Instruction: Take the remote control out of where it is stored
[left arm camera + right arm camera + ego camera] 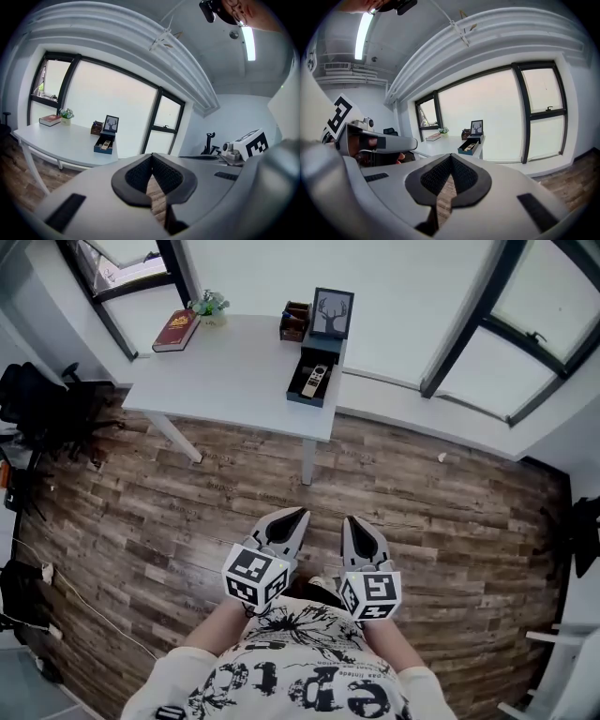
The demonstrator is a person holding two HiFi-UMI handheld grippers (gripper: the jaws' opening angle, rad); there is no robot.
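The remote control (313,381) lies in an open dark drawer box (304,397) at the right end of the white table (225,371), in front of a framed deer picture (332,313). Both grippers are held close to the person's body, over the wooden floor and well short of the table. My left gripper (292,518) is shut with nothing in it, and my right gripper (357,523) is shut and empty beside it. From the left gripper view its jaws (151,157) meet, and the remote (106,144) is small and far off. The right gripper (450,157) likewise points toward the distant remote (469,146).
A red book (176,330), a small potted plant (210,306) and a brown box (294,321) also stand on the table. A black chair (42,409) is at the left. The table's legs (307,461) stand on the floor between me and the drawer.
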